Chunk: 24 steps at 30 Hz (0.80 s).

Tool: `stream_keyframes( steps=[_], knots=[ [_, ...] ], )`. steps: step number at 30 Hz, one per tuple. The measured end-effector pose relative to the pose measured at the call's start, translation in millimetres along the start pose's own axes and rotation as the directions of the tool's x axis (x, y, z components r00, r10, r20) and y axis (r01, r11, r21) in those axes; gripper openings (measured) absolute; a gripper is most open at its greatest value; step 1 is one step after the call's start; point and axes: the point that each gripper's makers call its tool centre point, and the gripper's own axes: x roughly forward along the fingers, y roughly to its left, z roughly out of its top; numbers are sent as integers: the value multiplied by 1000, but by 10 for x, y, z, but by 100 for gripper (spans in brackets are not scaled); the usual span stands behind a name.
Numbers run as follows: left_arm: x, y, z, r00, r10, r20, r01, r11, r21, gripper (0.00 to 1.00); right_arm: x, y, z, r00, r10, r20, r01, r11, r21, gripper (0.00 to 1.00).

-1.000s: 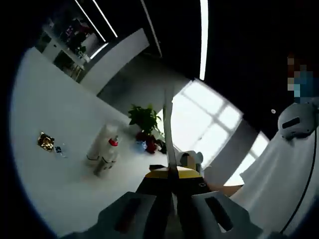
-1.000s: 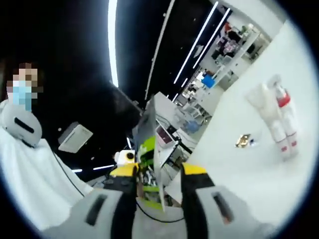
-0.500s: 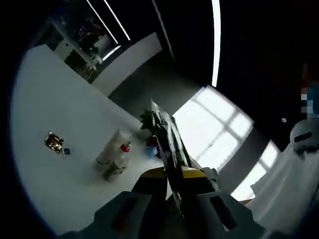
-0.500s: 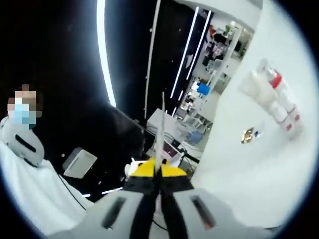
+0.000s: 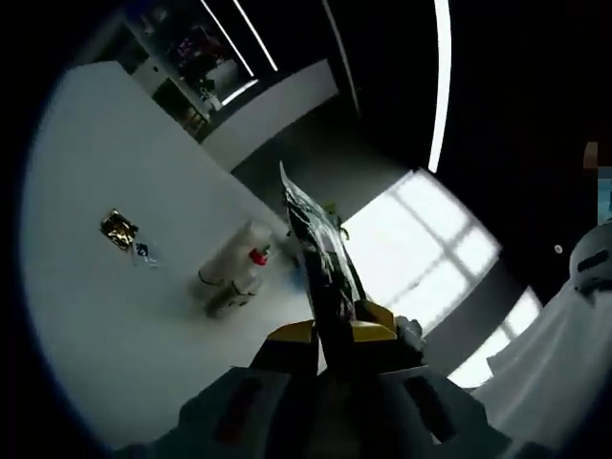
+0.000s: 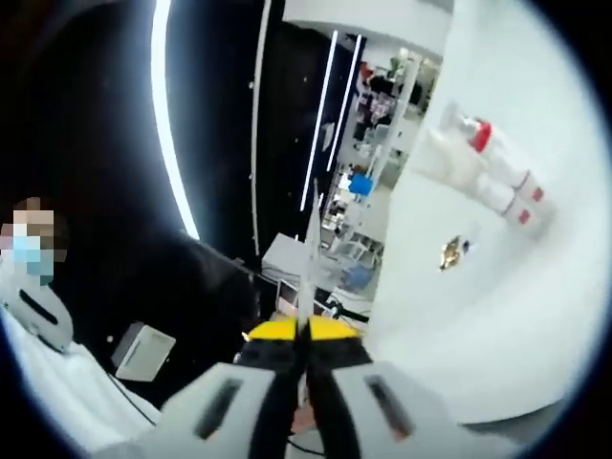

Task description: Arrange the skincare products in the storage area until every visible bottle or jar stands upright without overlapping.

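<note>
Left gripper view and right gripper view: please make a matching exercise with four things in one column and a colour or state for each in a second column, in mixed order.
Things:
1. bottle cap
2. small packet
3. left tongs
4. table

Colour or state:
A. white
B. shut on a thin printed sheet
C. red
D. golden

Pairs: 1-C, 2-D, 3-B, 4-A

Beside the white bottles [image 5: 232,280], the small gold item [image 5: 119,229] on the worktop [image 5: 115,344] is too small to identify, and the bottles' labels are unreadable.
</note>
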Motion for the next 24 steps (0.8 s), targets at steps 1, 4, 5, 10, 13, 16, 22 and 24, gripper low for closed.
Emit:
stream_keyframes(
  steps=[1, 4, 5, 10, 13, 16, 22, 24],
  knots=[
    [-6, 0, 10, 1000, -1, 8, 1, 1000, -12, 1, 1, -80, -33, 999, -43, -16, 43, 999, -27, 1],
    [-25, 40, 1, 1000, 11, 17, -11, 1000, -27, 0, 33, -116, -49, 997, -70, -34, 66, 992, -109, 3],
    [-29, 53, 2, 1000, 14, 21, -14, 999, -38, 0, 36, -132, -67, 996, -81, -48, 74, 987, -145, 4],
    [-50, 98, -17, 999, 24, 27, -22, 998, -66, 0, 43, -190, -125, 986, -124, -108, 94, 965, -245, 9],
    [-49, 133, -22, 999, 33, 27, -31, 997, -72, 0, 25, -237, -147, 981, -144, -130, 102, 952, -288, 13],
    [-39, 196, -27, 998, 47, 32, -45, 995, -86, 0, 16, -279, -174, 975, -160, -151, 105, 942, -319, 21],
    [-16, 369, -41, 996, 84, 39, -79, 989, -125, 0, -1, -409, -209, 960, -208, -186, 118, 907, -405, 35],
    [-6, 434, -56, 995, 98, 36, -92, 986, -136, 0, -3, -452, -207, 956, -224, -189, 123, 892, -436, 39]
  ],
)
